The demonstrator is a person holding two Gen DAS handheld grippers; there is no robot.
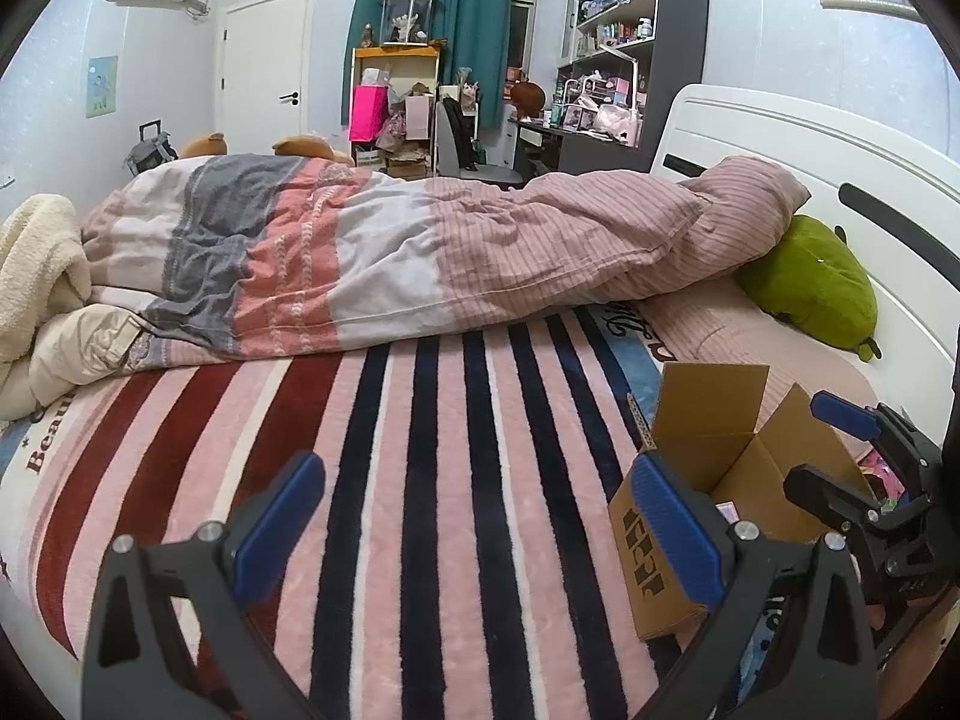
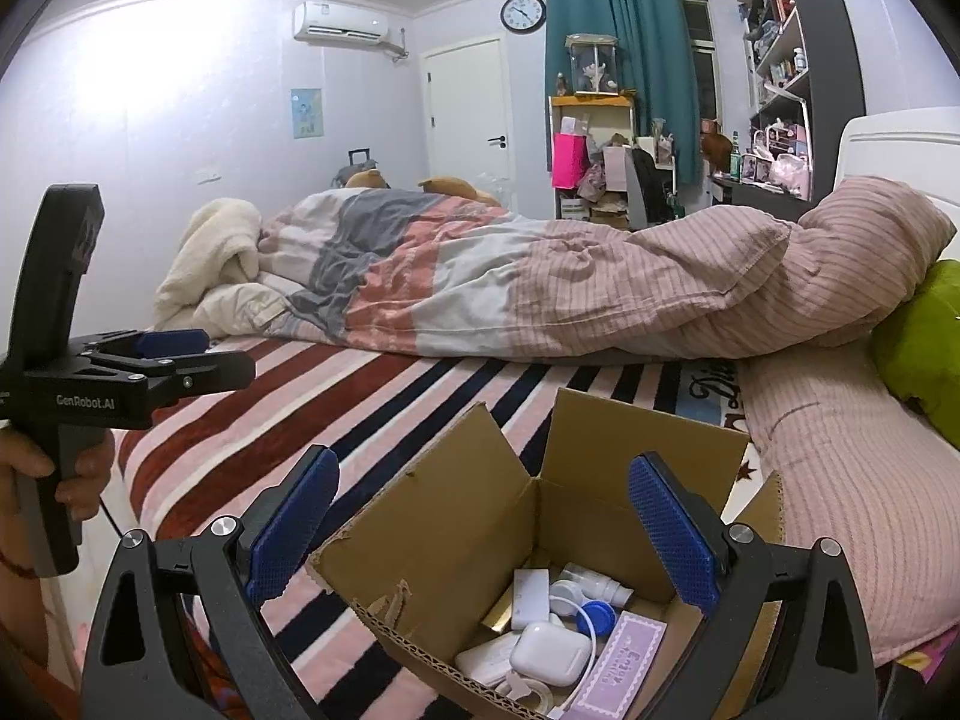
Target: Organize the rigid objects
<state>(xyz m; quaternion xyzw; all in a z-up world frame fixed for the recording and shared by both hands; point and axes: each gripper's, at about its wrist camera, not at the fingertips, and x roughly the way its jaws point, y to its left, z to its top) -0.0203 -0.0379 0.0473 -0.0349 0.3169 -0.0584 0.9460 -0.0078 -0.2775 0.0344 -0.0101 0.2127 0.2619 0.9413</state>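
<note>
An open cardboard box stands on the striped blanket; it also shows in the left wrist view at the right. Inside lie a white earbud case, a white adapter, a white bottle, a blue round case and a lilac card. My right gripper is open and empty, hovering over the box. My left gripper is open and empty above the blanket, left of the box; it shows in the right wrist view at the left.
A rumpled pink and grey duvet lies across the bed behind the box. A green plush rests by the white headboard. A pink pillow lies right of the box. Shelves and a desk stand far back.
</note>
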